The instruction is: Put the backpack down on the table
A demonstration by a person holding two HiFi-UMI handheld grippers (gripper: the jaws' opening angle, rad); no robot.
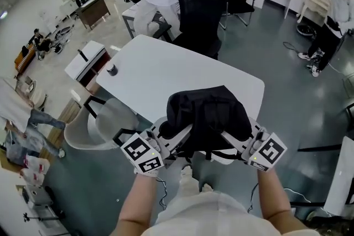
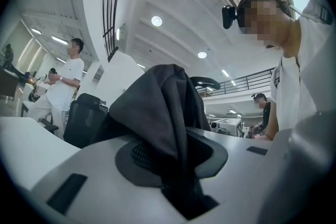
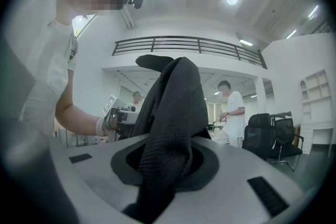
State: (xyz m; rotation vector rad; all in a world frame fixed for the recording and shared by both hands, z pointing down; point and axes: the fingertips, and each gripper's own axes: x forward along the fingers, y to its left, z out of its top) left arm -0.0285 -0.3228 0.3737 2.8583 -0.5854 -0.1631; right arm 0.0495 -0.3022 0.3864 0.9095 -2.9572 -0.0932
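Pinching folds of the black backpack (image 1: 207, 110), left claw (image 1: 182, 134) and right claw (image 1: 229, 135) hold it aloft.

Rig check: all white up top, checker cubes on both hands

White short-sleeve tee (image 2: 302, 86) with a small dark print on it, pale trousers (image 1: 215, 213), white shoes (image 1: 187, 173), and a black head camera (image 2: 229, 16) strapped on. There's a white wristband (image 3: 98, 126) on the left wrist. The left gripper (image 1: 180, 135) and right gripper (image 1: 232, 138) are light grey, and each has a white cube with black square markers: left cube (image 1: 142, 153), right cube (image 1: 269, 152). The right one shows a tiny green light (image 1: 253, 158). The fingers (image 2: 84, 165) are pale grey with dark oval pads and small black rectangles. A thin cable (image 1: 162, 193) hangs under each hand.
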